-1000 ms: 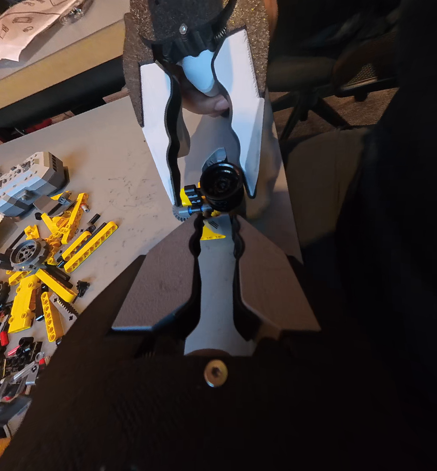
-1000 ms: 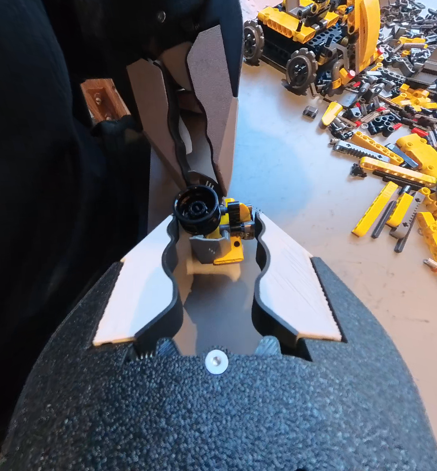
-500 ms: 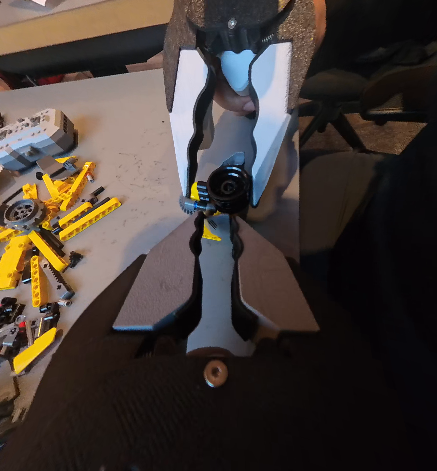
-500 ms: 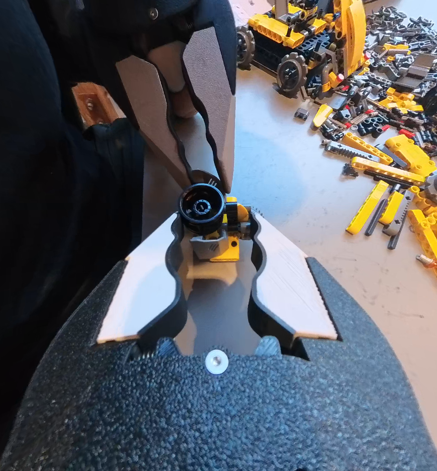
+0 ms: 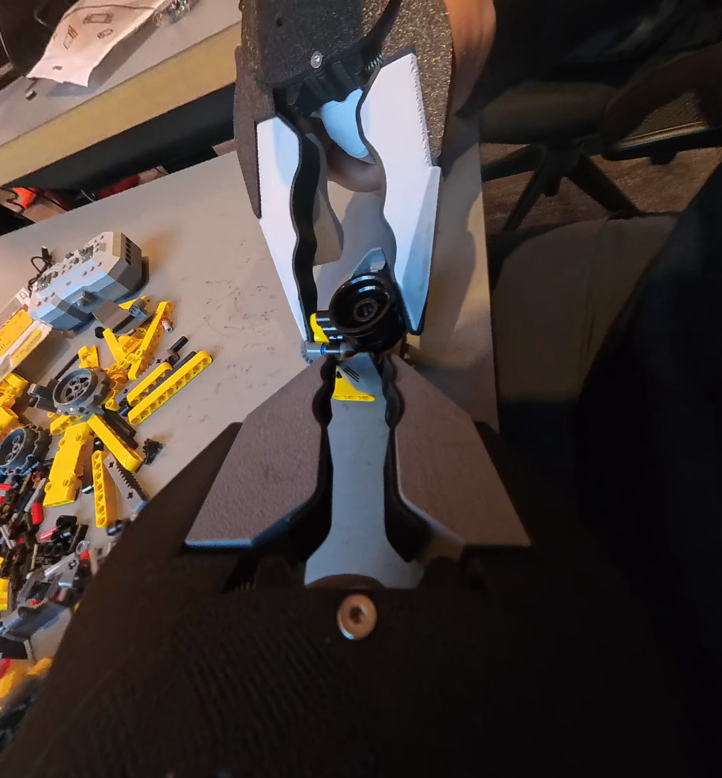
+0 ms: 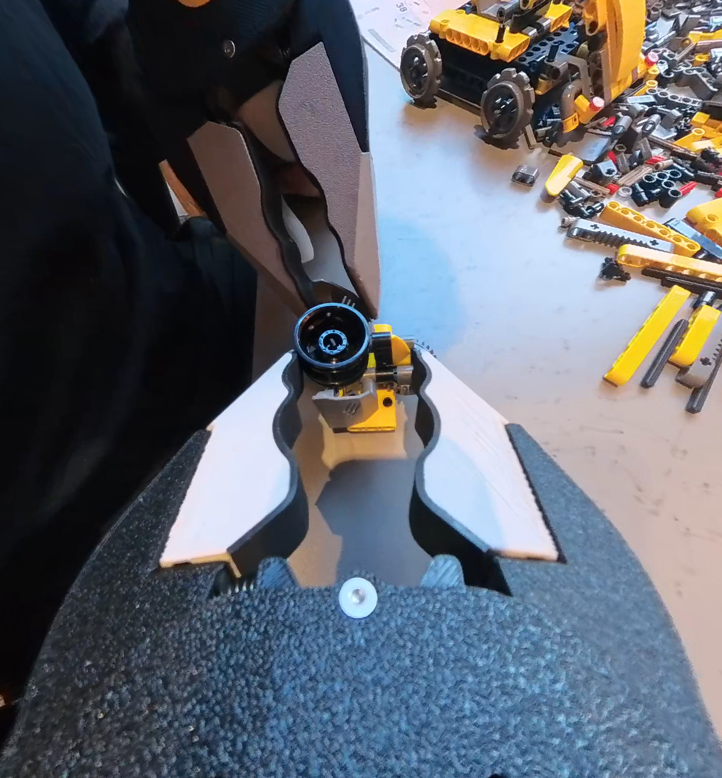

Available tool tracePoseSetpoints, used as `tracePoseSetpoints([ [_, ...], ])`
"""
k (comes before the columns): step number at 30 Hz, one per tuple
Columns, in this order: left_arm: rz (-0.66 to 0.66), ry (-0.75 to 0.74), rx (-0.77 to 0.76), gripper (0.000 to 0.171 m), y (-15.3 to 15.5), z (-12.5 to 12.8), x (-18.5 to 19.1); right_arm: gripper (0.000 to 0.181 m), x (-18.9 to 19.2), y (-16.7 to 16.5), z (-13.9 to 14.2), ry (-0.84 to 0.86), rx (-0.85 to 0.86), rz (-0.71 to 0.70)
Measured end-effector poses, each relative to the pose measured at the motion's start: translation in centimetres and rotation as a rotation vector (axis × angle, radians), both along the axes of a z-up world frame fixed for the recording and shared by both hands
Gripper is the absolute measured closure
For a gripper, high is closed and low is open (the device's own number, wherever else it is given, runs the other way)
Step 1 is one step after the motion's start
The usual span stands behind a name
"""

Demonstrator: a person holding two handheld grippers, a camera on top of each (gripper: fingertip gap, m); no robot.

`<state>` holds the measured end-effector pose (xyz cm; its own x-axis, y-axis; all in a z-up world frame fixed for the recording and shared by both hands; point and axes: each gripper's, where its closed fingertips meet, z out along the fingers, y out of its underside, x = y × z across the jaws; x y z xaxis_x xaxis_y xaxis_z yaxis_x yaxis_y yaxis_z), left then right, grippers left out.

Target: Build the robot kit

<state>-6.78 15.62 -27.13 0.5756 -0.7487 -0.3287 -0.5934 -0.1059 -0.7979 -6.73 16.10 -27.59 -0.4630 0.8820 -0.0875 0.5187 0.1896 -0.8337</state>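
1. Gripping the small wheel assembly (image 6: pixel 333 343) over the counter (image 6: pixel 477 294) edge, your right gripper (image 6: pixel 353 366) had its fingers closed around it.
2. Your left gripper (image 5: pixel 357 366) pinched its grey plate (image 5: pixel 358 374) from opposite, fingers nearly together.
3. Loose yellow pieces (image 6: pixel 666 269) lay well apart.

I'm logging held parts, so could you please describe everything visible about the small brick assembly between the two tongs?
The small brick assembly is shiny plastic: a black ribbed wheel hub on yellow and grey pieces, with a small grey gear at one side. It is held above the table, the right tongs shut on its hub end and the left tongs shut on its grey-yellow end.
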Motion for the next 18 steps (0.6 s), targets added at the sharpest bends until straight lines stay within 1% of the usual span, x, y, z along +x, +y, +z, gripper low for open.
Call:
tracePoseSetpoints([
  [6,-0.093,0.101,0.145,0.151,-0.4,0.0,0.2,0.124,0.1,-0.3,0.1,0.064,0.134,-0.009],
  [9,-0.105,0.088,0.128,0.150,-0.7,0.0,0.2,0.125,0.3,-0.6,0.0,0.066,0.156,-0.002],
  [10,-0.088,0.070,0.125,0.142,-0.6,0.3,0.1,0.125,0.3,-0.7,0.0,0.071,0.164,0.001],
  [12,-0.072,0.013,0.078,0.117,-0.5,0.6,-0.1,0.126,0.2,-0.7,0.1,0.079,0.181,-0.004],
  [14,-0.078,-0.019,-0.011,0.104,-0.3,0.3,-0.2,0.126,0.1,-0.7,0.1,0.085,0.191,-0.007],
  [16,-0.121,-0.009,-0.093,0.109,-0.5,-0.5,0.2,0.126,0.0,-1.0,0.1,0.088,0.194,0.008],
  [17,-0.132,0.008,-0.107,0.111,-0.4,-0.7,0.4,0.126,0.0,-1.2,0.1,0.090,0.197,0.014],
  [18,-0.148,0.027,-0.105,0.116,-0.3,-0.8,0.5,0.126,0.0,-1.3,0.1,0.091,0.200,0.019],
])
